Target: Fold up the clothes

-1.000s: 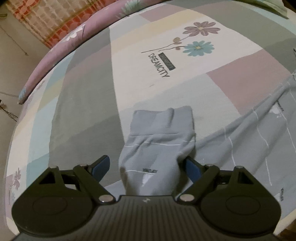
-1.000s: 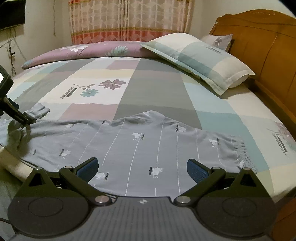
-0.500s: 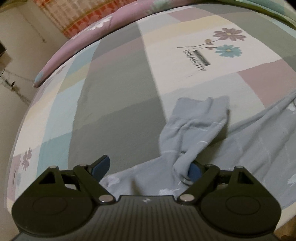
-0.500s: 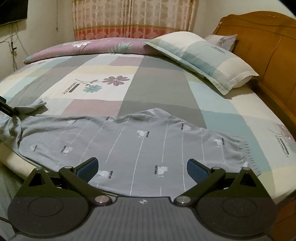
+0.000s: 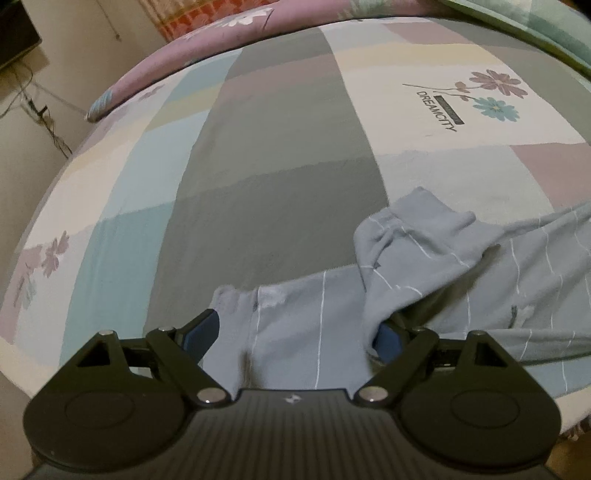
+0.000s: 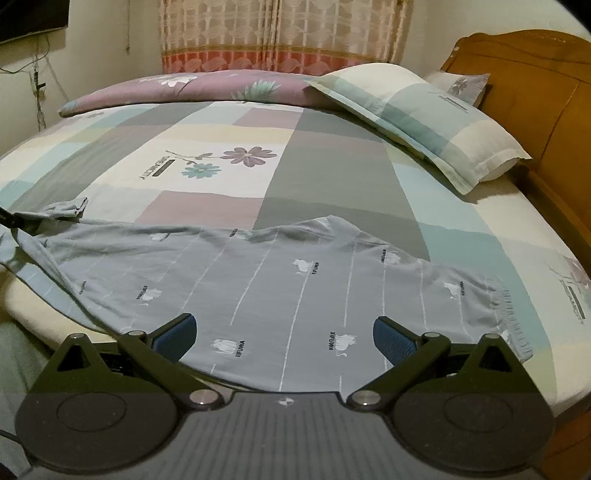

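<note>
The left tongs (image 5: 295,332) stand wide apart, and grey fabric of the trousers (image 6: 280,280) lies between their blue pads (image 5: 201,330). A fold of one leg drapes over the right-hand pad, though the left wrist view does not show that the pads press on it. Just beyond these tongs the ribbed cuff (image 5: 417,221) of a leg is turned back on itself, and a second leg end (image 5: 236,295) lies flat next to the left-hand pad. Only this view shows those leg ends up close.

The right tongs (image 6: 284,338) are also spread wide, hovering over the trousers near the bed's edge, and nothing is pinched between them. Ahead of them the right wrist view gives what the other cannot: the whole garment stretched sideways across the bed (image 6: 332,177), grey with thin white stripes and small white prints. Its gathered waistband (image 6: 506,310) lies off to the right of the tongs and the legs run off to the left.

Farther out this view alone shows a checked pillow (image 6: 417,114) at the back right, a wooden headboard (image 6: 546,92) behind it, and a patterned curtain (image 6: 280,33) on the far wall. Both views catch the flower print (image 5: 495,96) on the bedspread and the folded purple quilt (image 6: 184,85) along the far side.
</note>
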`<state>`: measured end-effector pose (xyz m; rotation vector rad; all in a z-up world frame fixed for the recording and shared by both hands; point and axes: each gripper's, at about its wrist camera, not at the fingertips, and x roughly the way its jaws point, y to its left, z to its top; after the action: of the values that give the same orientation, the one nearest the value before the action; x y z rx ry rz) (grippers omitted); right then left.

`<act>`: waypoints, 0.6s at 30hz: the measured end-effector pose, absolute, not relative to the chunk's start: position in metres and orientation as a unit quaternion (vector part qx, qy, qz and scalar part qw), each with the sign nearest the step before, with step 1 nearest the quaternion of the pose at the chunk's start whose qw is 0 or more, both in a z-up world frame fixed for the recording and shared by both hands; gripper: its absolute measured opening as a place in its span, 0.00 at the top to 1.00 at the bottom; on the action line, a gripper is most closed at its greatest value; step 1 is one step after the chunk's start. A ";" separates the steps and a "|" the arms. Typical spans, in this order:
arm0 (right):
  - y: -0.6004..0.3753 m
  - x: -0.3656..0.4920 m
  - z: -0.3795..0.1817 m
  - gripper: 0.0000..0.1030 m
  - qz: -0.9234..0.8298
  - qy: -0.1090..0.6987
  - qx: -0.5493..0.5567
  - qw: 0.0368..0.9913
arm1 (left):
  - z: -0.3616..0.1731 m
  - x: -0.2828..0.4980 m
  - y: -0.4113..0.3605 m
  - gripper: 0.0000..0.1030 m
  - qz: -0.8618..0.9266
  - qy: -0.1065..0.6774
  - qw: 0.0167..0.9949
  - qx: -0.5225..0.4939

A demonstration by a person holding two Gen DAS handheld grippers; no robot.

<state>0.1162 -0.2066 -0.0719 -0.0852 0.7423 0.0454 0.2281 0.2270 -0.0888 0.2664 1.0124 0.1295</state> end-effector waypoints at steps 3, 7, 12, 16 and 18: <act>-0.203 0.117 -0.072 0.00 0.025 0.364 -0.045 0.930 | -0.093 0.220 0.235 0.16 0.059 0.486 0.864 0.112; -0.198 0.118 -0.071 0.00 0.030 0.365 -0.053 0.929 | -0.101 0.213 0.244 0.15 0.054 0.490 0.865 0.090; -0.191 0.120 -0.069 0.00 0.035 0.364 -0.062 0.929 | -0.107 0.205 0.251 0.15 0.046 0.486 0.870 0.071; -0.185 0.121 -0.070 0.00 0.039 0.365 -0.066 0.928 | -0.110 0.200 0.256 0.14 0.037 0.482 0.873 0.060; -0.182 0.121 -0.069 0.00 0.041 0.365 -0.069 0.928 | -0.108 0.197 0.256 0.14 0.033 0.479 0.875 0.060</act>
<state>0.1212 -0.1823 -0.0694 -0.1411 0.7483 0.0849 0.1974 0.2558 -0.1080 0.1250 1.0004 0.0680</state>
